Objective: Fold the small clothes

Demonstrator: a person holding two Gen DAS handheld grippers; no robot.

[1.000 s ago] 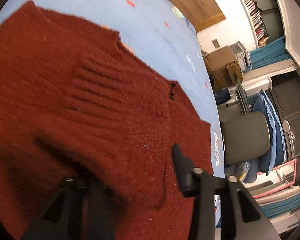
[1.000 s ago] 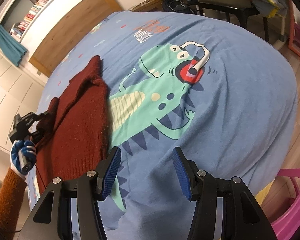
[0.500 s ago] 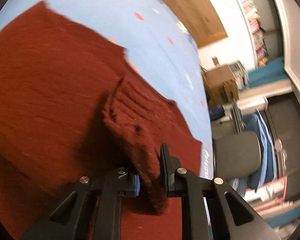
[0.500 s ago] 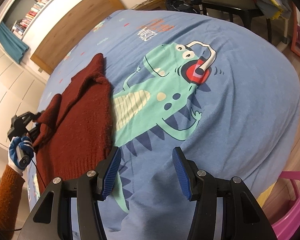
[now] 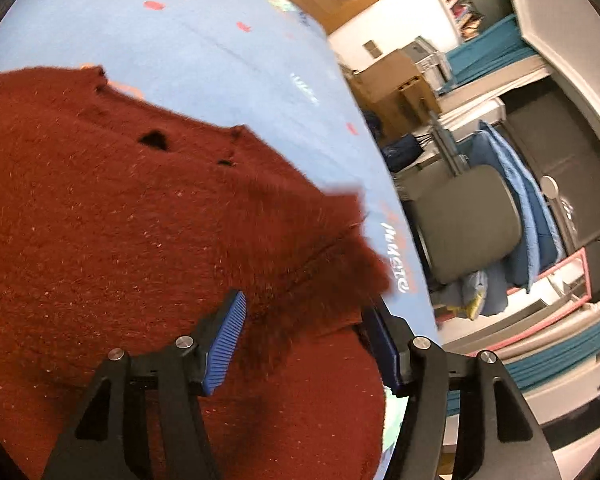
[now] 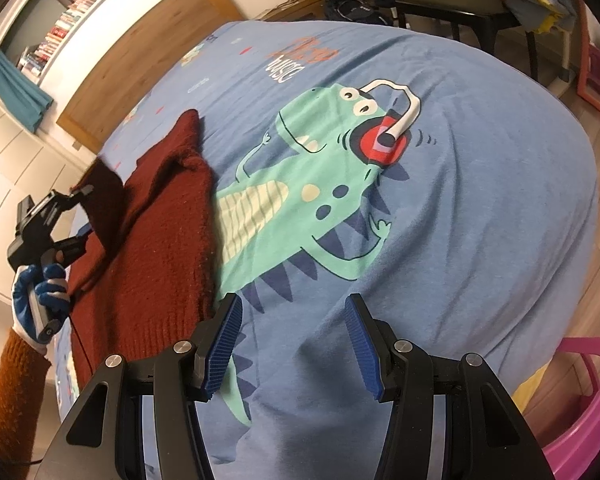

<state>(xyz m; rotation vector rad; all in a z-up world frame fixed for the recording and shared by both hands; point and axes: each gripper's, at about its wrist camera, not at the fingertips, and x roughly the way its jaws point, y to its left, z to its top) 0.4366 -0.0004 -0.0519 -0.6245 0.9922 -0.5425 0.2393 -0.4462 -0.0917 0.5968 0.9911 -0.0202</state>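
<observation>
Sweater (image 5: 140, 240) edge blurred — left claw (image 5: 304, 344) agape.

So it's a bed with a light-blue cotton cover (image 6: 480, 208) printed with a big green cartoon dinosaur wearing headphones (image 6: 320, 184), and a fuzzy rust-red knit sweater (image 6: 160, 216) lies crumpled right beside the dinosaur, overlapping its belly edge.

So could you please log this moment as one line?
left gripper: open, around dark red knitted sweater flap | right gripper: open, above blue dinosaur-print bedspread
</observation>
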